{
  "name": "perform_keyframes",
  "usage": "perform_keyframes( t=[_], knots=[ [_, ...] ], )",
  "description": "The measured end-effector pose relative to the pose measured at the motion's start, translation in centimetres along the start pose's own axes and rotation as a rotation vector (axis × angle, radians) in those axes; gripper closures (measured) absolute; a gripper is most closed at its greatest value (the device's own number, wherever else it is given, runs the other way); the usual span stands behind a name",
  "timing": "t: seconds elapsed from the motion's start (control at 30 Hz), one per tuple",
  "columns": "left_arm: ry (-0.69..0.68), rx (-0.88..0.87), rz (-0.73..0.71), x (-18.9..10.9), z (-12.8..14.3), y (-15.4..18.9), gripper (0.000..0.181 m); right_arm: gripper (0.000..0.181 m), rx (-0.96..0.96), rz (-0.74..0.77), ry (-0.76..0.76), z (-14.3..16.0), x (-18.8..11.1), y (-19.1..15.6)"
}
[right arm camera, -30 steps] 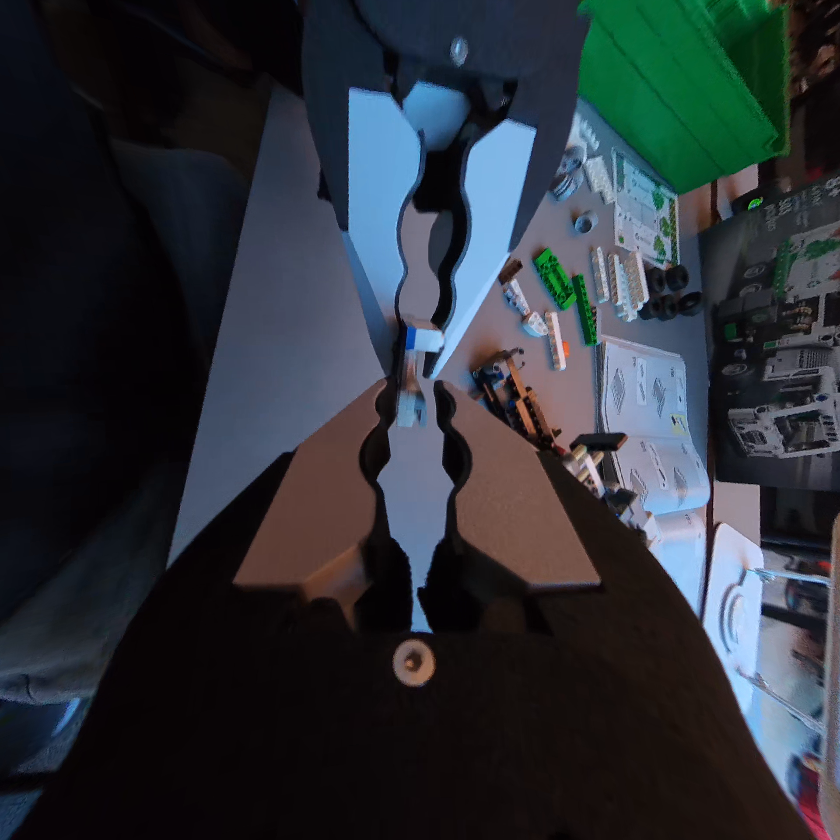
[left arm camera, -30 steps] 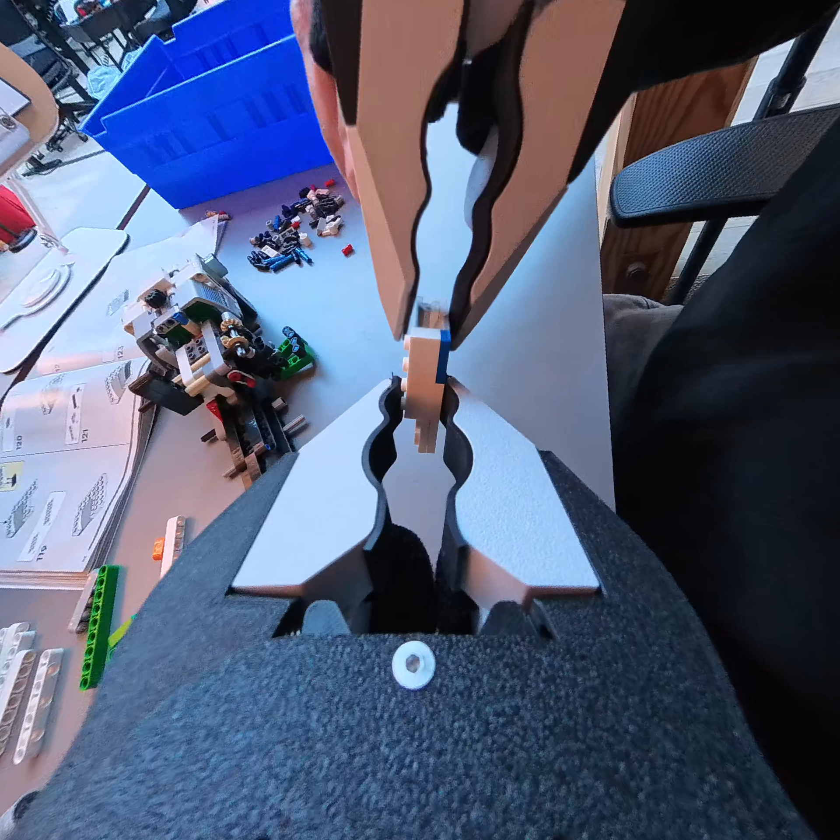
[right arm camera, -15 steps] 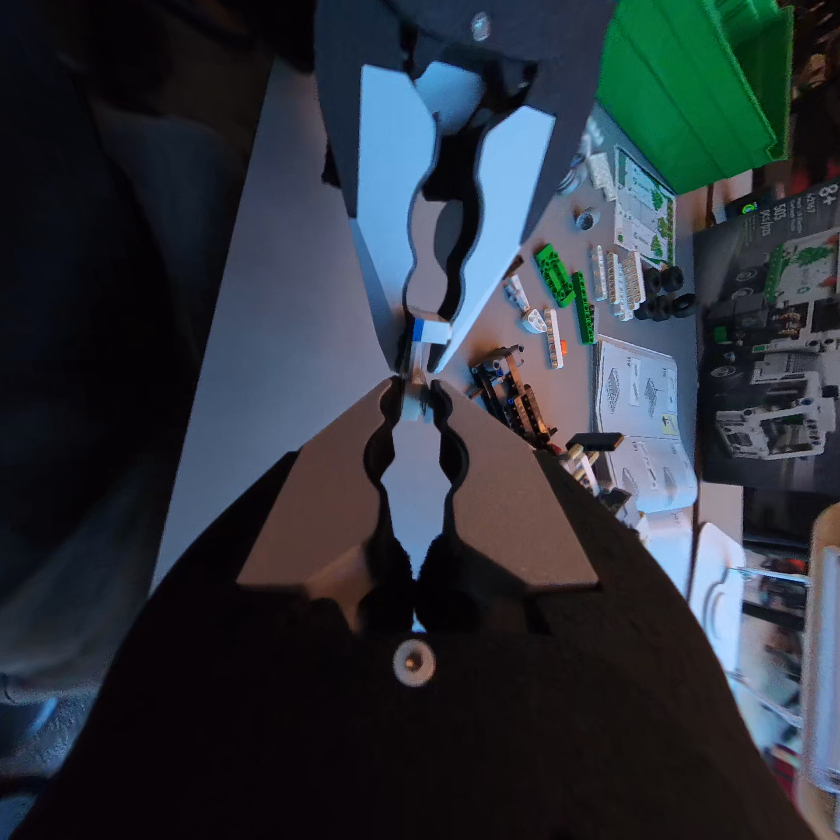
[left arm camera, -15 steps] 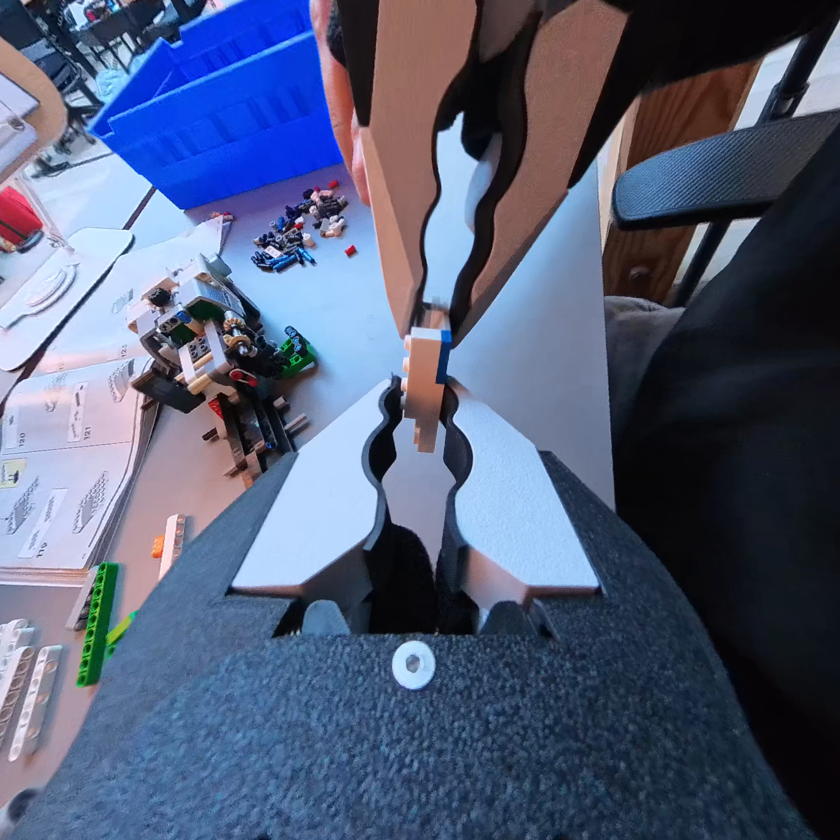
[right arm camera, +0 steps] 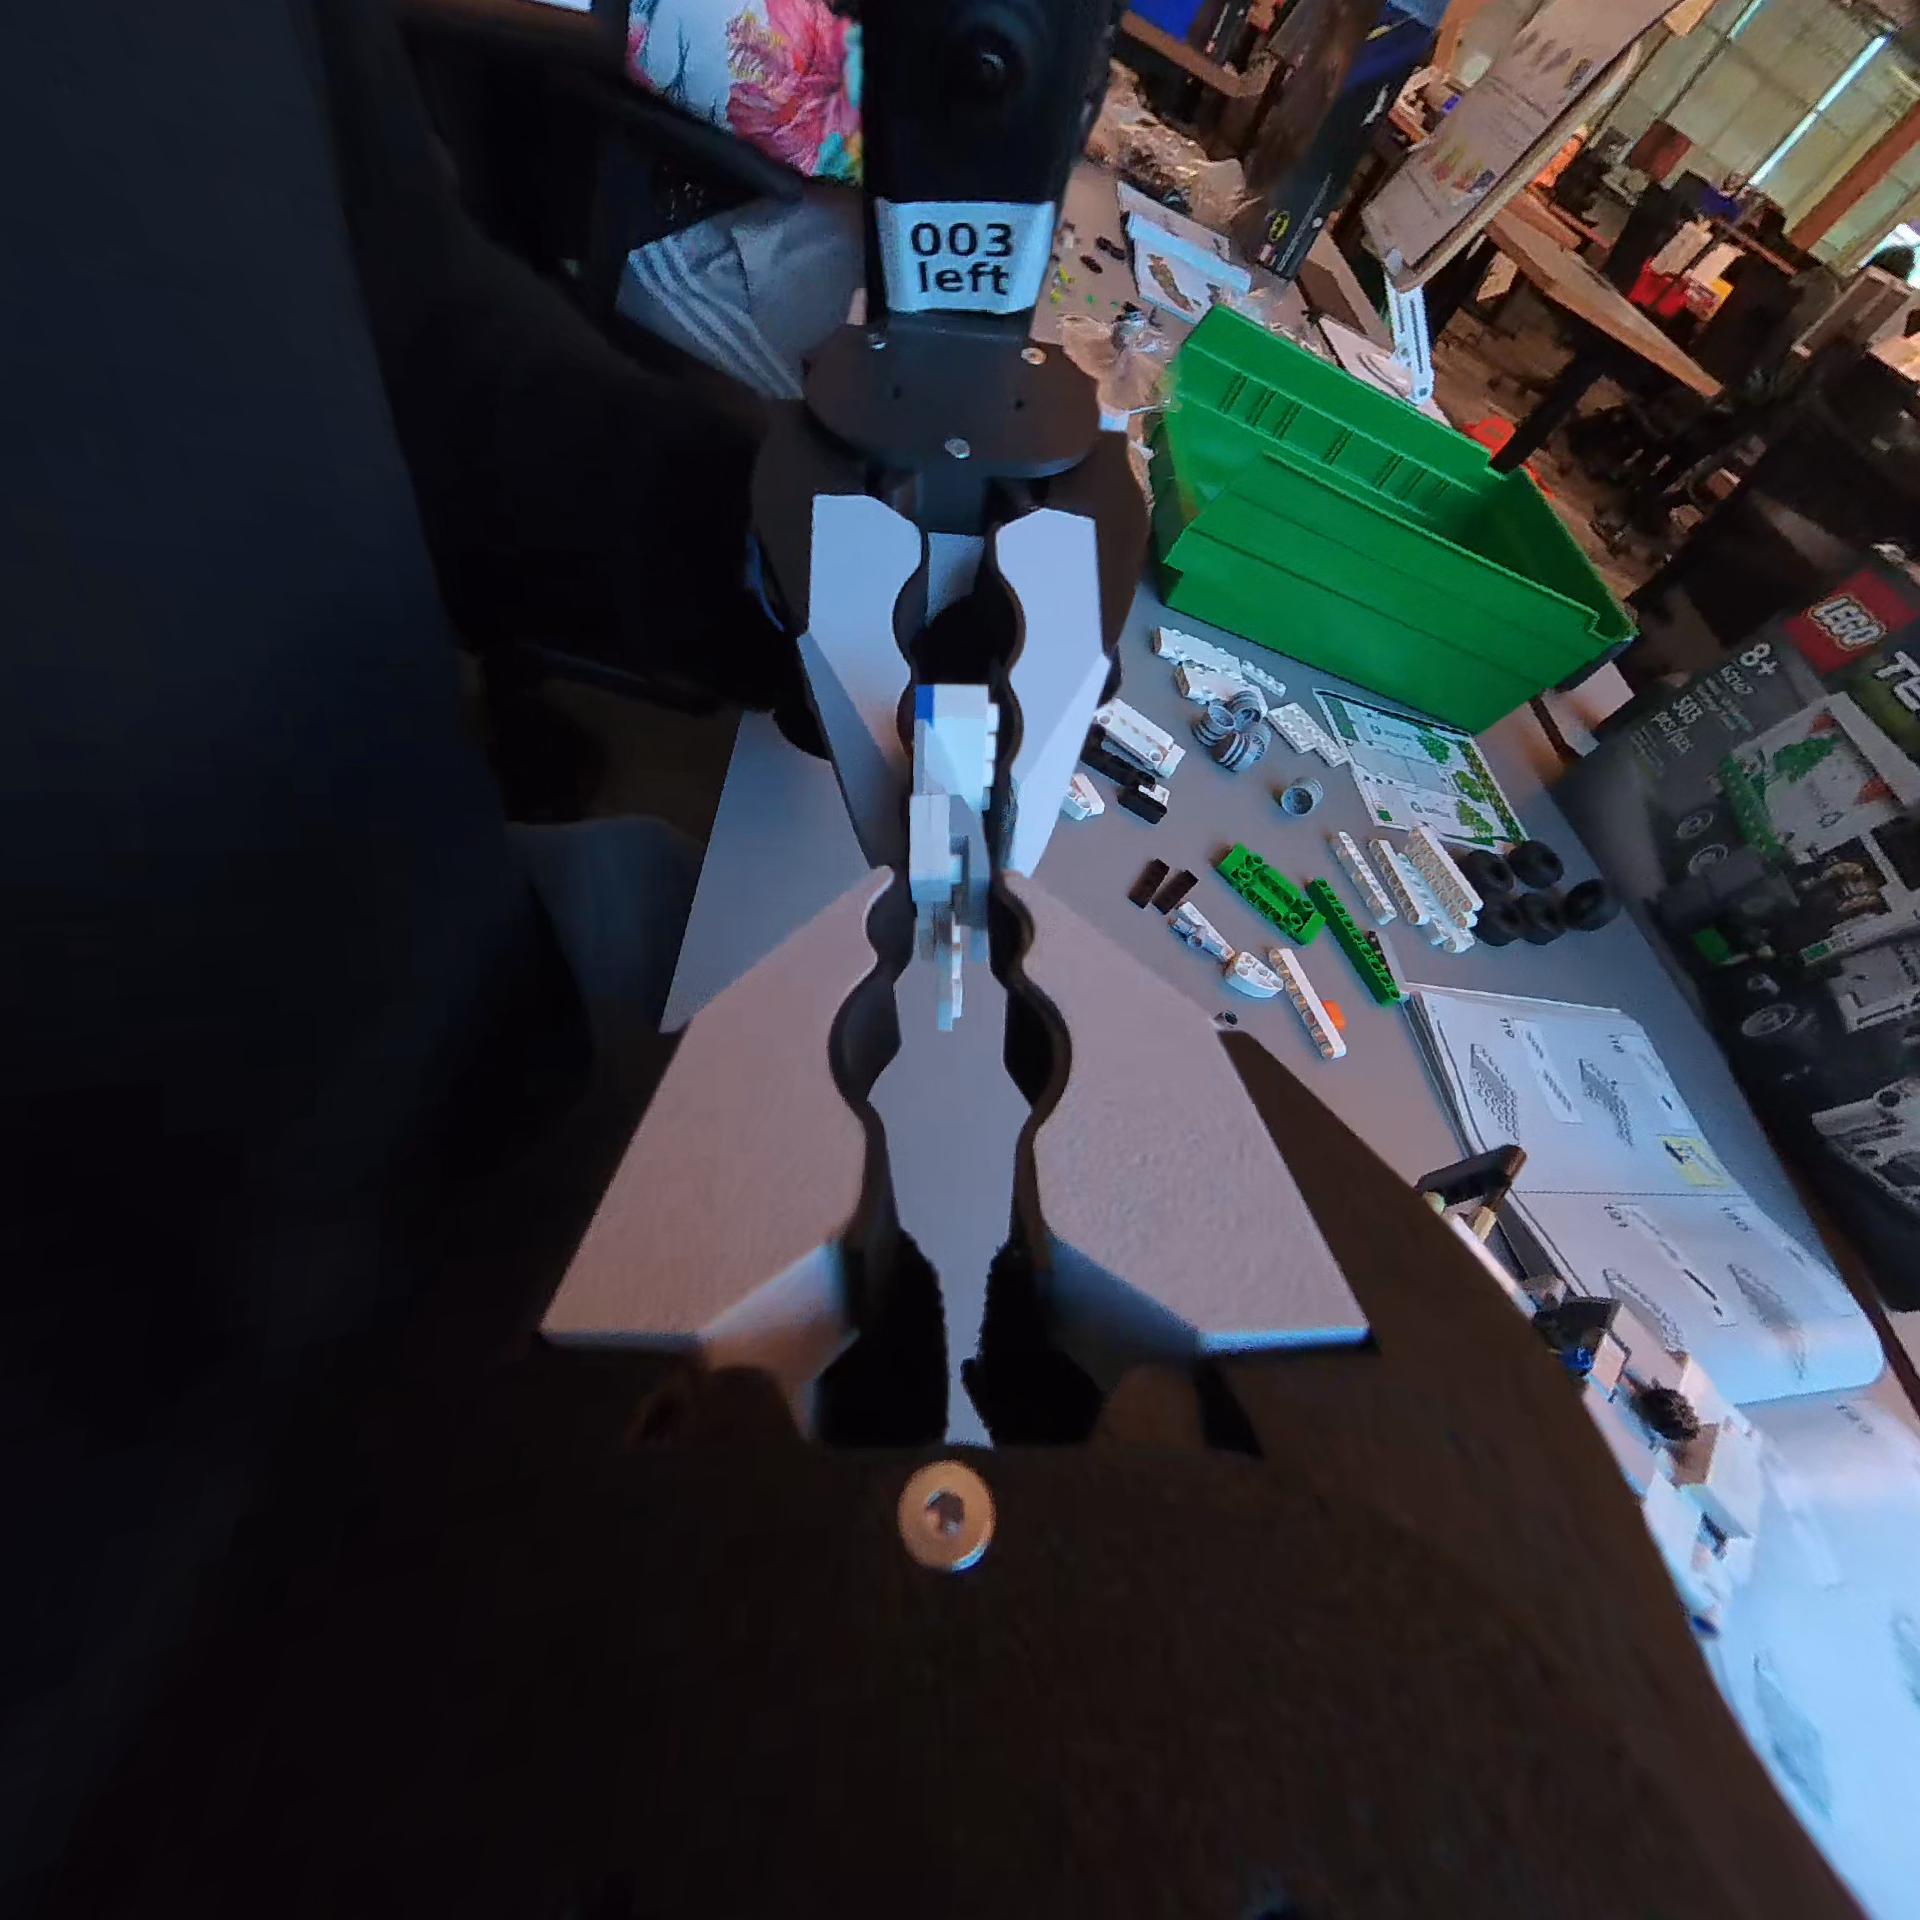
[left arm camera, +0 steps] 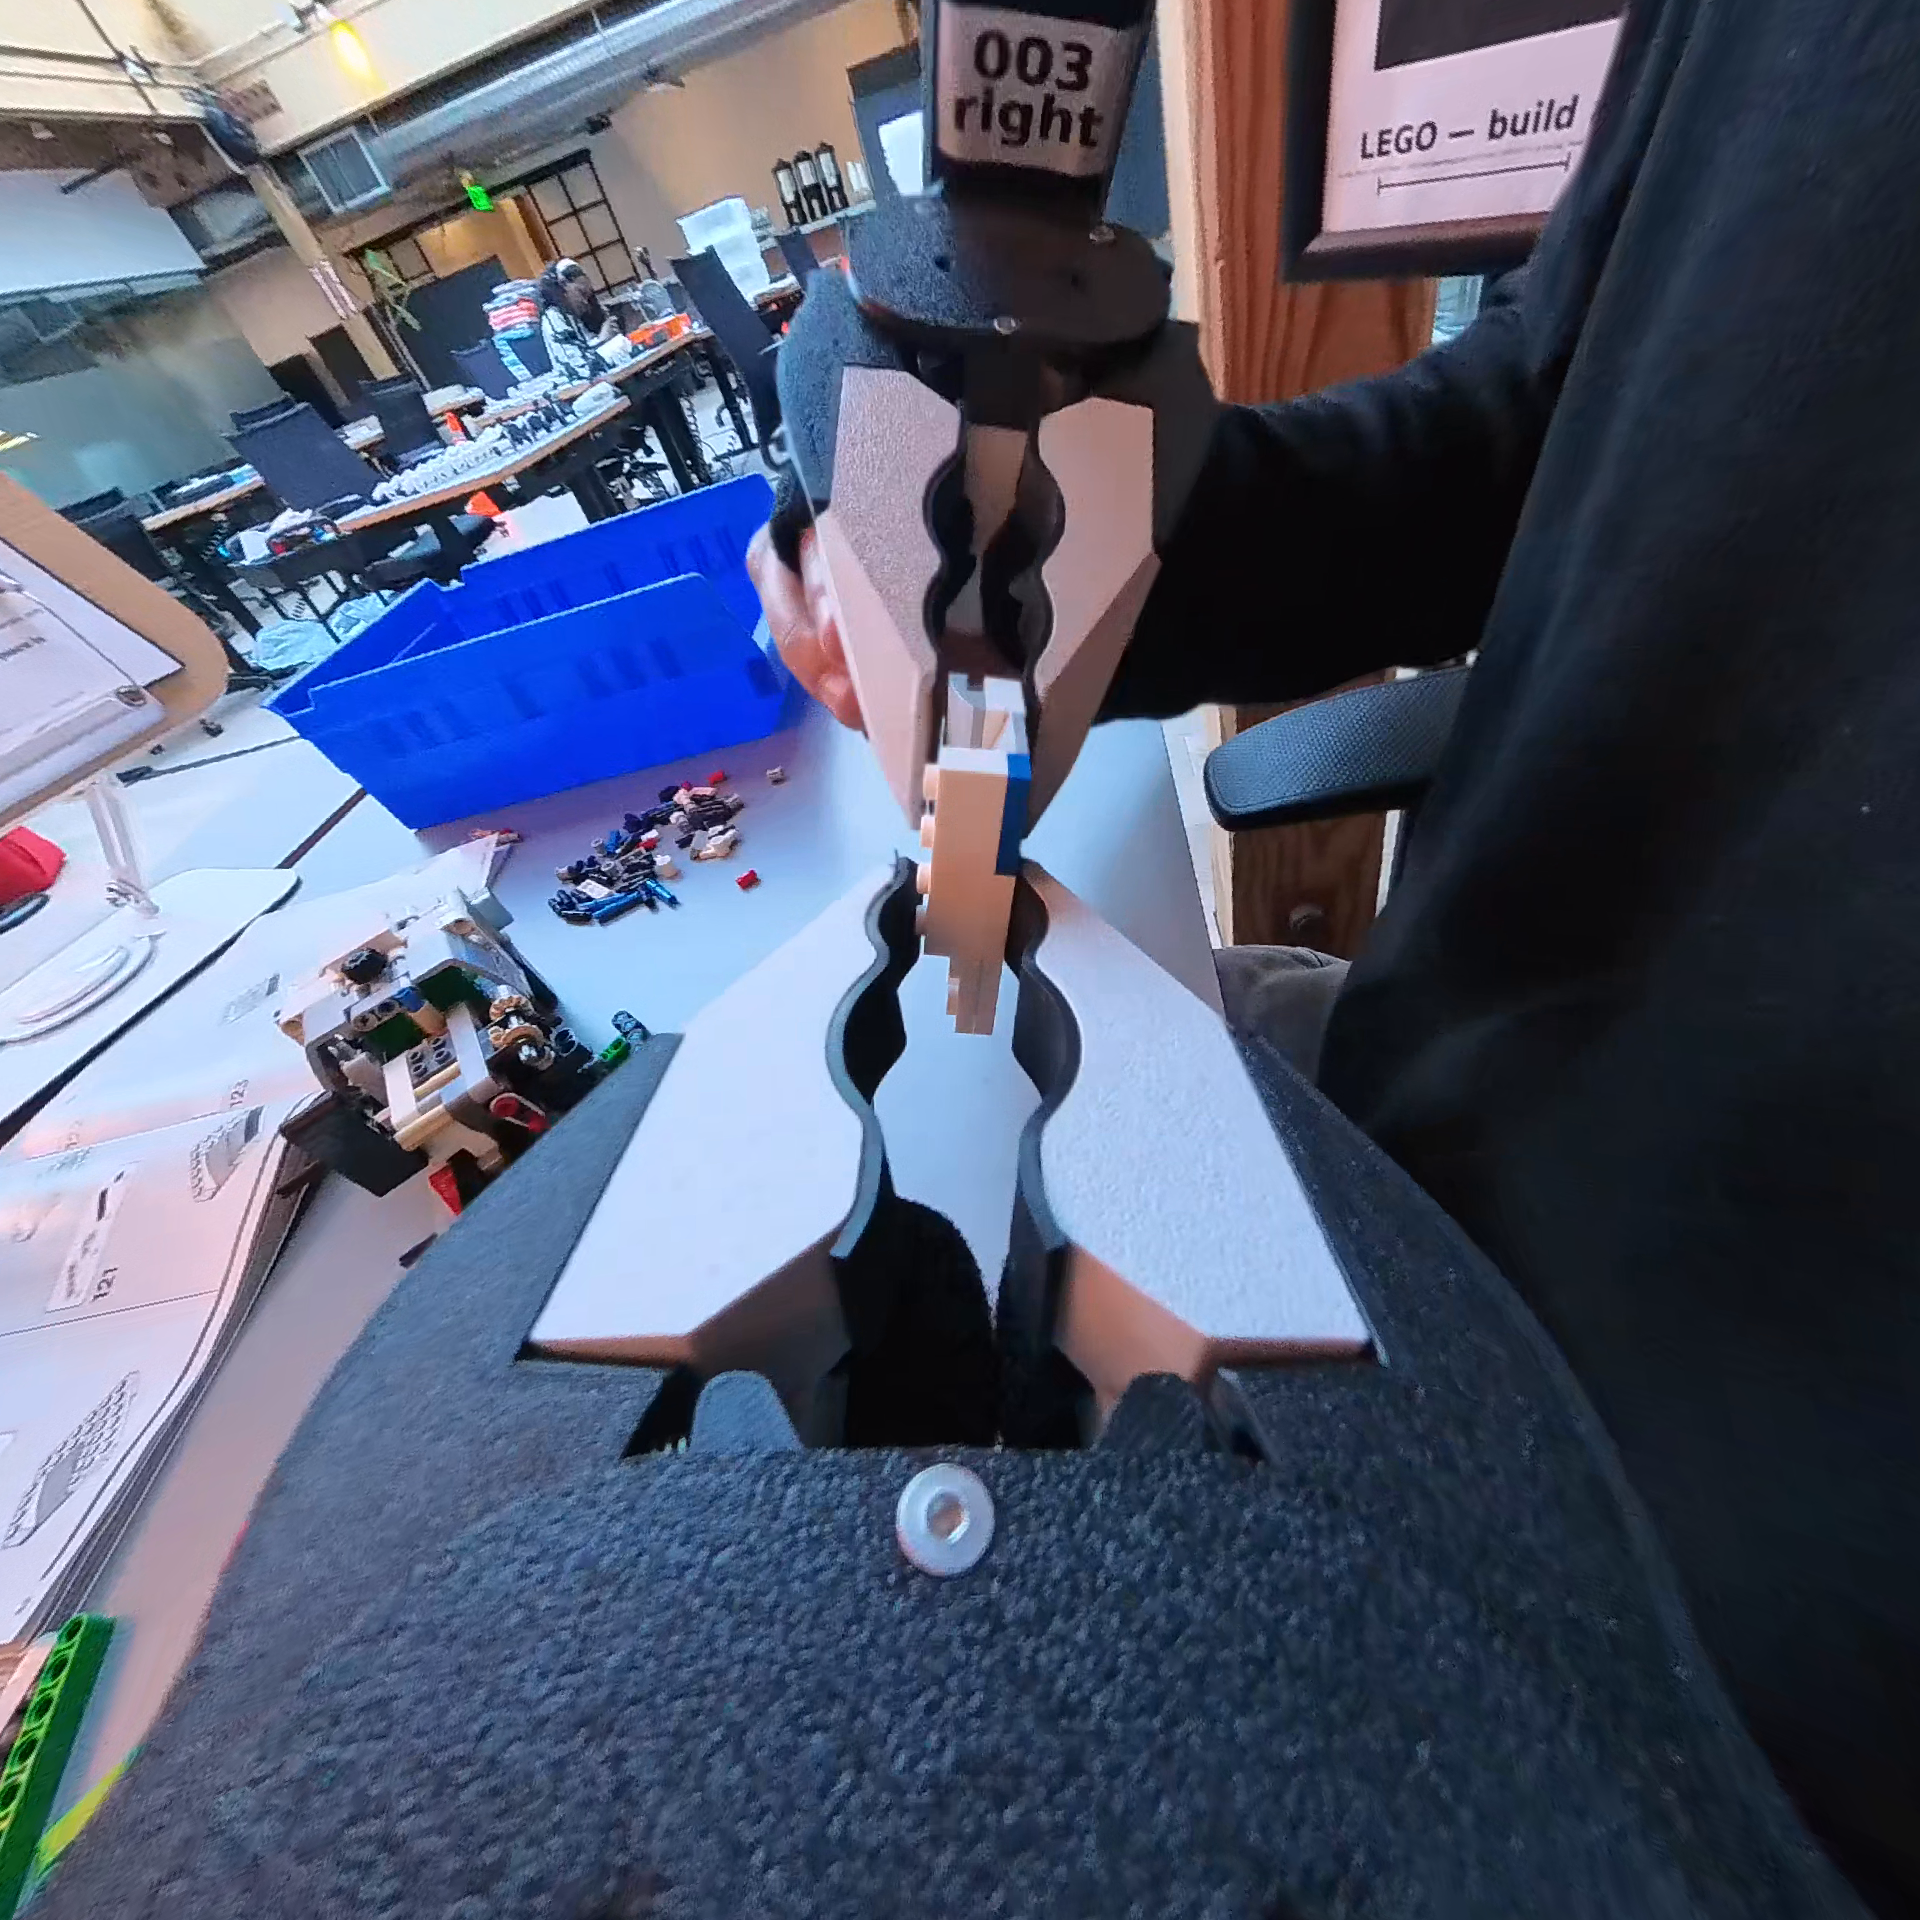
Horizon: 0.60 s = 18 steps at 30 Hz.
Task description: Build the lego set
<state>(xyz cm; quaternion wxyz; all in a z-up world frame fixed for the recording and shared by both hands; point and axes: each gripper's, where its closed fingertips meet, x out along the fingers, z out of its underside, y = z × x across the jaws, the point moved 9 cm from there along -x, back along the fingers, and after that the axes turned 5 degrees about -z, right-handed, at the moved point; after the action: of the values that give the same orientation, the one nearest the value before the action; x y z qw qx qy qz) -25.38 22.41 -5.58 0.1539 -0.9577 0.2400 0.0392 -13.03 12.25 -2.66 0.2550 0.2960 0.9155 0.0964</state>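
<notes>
My left gripper point(left arm camera: 961, 883) is shut on a small white Lego sub-assembly with a blue brick point(left arm camera: 971, 852) and holds it above the table's near edge. My right gripper point(left arm camera: 977, 769) comes down from above, tip to tip with the left, and is shut on a small white piece point(left arm camera: 982, 707) that touches the top of the sub-assembly. In the right wrist view my right gripper point(right arm camera: 940, 894) grips that white-grey piece point(right arm camera: 935, 873), and the left gripper point(right arm camera: 948, 847) holds the white-and-blue part point(right arm camera: 956, 738) opposite. The partly built model point(left arm camera: 436, 1060) stands on the table to the left.
A blue bin point(left arm camera: 551, 696), a pile of small parts point(left arm camera: 655, 842) and an open instruction booklet point(left arm camera: 104, 1247) lie left. A green bin point(right arm camera: 1351, 571), loose white and green beams point(right arm camera: 1351, 894), black tyres point(right arm camera: 1538, 894) and the set's box point(right arm camera: 1818, 883) lie right. A person's black sleeve point(left arm camera: 1558, 623) is close. Left and right tips are no more than a few centimetres apart. The partly built model point(left arm camera: 436, 1060) is about 20 centimetres from both grippers' fingertips.
Both grippers have lifted and tilted up with the pieces still gripped tip to tip; the views now show the room beyond the table. The right gripper sits closer on its piece.
</notes>
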Motion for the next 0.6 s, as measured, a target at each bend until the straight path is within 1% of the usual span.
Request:
perform_keyframes(
  t=[0.13, 0.3, 0.4, 0.43, 0.47, 0.5, 0.6],
  knots=[
    [-0.026, 0.014, 0.020, 0.2, 0.1, 0.1, 0.167, 0.169, -0.023, -0.041, -0.049, 0.0, 0.0, 0.0],
    [-0.061, -0.003, 0.047, 0.5, 0.4, 0.4, 0.167, 0.170, -0.025, -0.107, -0.071, 0.3, 0.0, 0.1],
    [-0.086, 0.021, 0.014, 0.5, 0.5, 0.1, 0.168, 0.169, -0.014, -0.065, -0.084, 0.4, 0.1, 0.2],
    [-0.103, 0.046, -0.011, 0.5, 0.5, 0.0, 0.168, 0.165, 0.001, -0.046, -0.107, 0.5, 0.1, 0.3],
    [-0.129, 0.082, -0.046, 0.5, 0.5, -0.1, 0.168, 0.154, 0.008, -0.012, -0.140, 0.6, 0.0, 0.5],
    [-0.170, 0.119, -0.074, 0.6, 0.7, -0.2, 0.168, 0.149, 0.008, 0.015, -0.185, 0.7, 0.0, 0.5],
    [-0.315, 0.213, -0.124, 1.0, 1.3, -0.5, 0.168, 0.151, -0.066, 0.077, -0.307, 0.8, 0.5, -0.1]
  ],
)
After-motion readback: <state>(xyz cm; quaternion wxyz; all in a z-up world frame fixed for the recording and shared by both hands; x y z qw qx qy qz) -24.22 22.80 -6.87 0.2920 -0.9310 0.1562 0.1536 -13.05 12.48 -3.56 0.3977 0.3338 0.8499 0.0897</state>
